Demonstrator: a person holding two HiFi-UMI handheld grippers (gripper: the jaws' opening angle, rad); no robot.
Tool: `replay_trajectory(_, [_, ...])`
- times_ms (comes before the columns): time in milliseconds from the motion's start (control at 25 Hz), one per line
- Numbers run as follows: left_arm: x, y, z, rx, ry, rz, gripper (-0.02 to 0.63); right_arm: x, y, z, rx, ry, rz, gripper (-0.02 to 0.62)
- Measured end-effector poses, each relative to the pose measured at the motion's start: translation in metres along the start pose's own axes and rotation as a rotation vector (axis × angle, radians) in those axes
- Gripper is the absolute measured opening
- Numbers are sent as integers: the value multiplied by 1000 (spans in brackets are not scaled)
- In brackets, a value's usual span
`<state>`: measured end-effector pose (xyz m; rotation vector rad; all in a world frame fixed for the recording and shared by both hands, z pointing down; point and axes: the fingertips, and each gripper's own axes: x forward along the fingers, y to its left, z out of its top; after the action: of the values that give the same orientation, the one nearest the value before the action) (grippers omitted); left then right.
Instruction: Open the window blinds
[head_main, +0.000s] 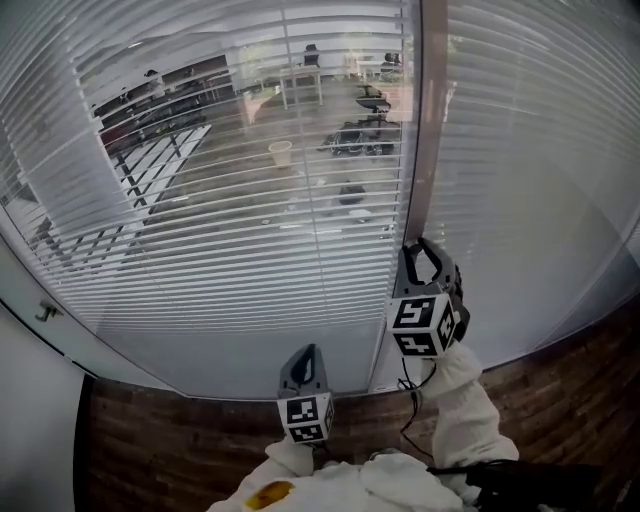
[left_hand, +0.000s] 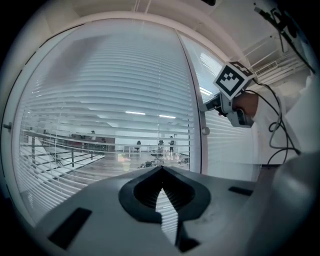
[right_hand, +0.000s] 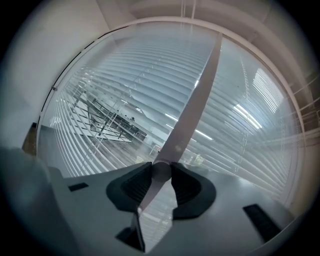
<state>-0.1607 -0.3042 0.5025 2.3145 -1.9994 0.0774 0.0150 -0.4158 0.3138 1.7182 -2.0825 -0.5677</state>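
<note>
Clamping the small round grey knob (right_hand: 161, 171), the fingers (right_hand: 134, 186) of my right gripper (head_main: 422, 252) sit one on each side of it. Their pads press on its rim, and they are parted only as far as its width. I hold it across its round body because, as I judge it, this knob is the tilt control and that grip is what a twist needs. The knob stands on the pale vertical window post (head_main: 432, 130), which in the head view runs toward 12 o'clock from the fingers, so the gripper points level, straight at the post.

At 10 o'clock from that grip hang the white slatted window blinds (head_main: 250, 200). Their slats are turned nearly flat, and I can see through them to a hall beyond. The closed white blind (head_main: 545, 150) at 2 o'clock reads as a blank sheet, so I judge the task only partly done. Which of the two this knob drives I cannot tell.

My left gripper (head_main: 305, 358) hangs at 7 o'clock from the right one, lower and nearer me. Its fingers are closed tip to tip on nothing, and it stays off the glass, since one knob wants only one hand.
</note>
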Motion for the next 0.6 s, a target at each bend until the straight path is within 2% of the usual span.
replay_trajectory(240, [-2, 2, -1, -5, 2, 18, 0, 0, 1, 1, -79, -23, -11, 130])
replay_trajectory(400, [-3, 3, -1, -8, 3, 27, 0, 1, 2, 1, -77, -33, -3, 130])
replay_trajectory(520, [-7, 4, 5, -22, -12, 37, 0, -5, 0, 1, 21, -94, -3, 132])
replay_trajectory(600, [-11, 7, 12, -37, -29, 48, 0, -16, -2, -3, 171, -156, -21, 132])
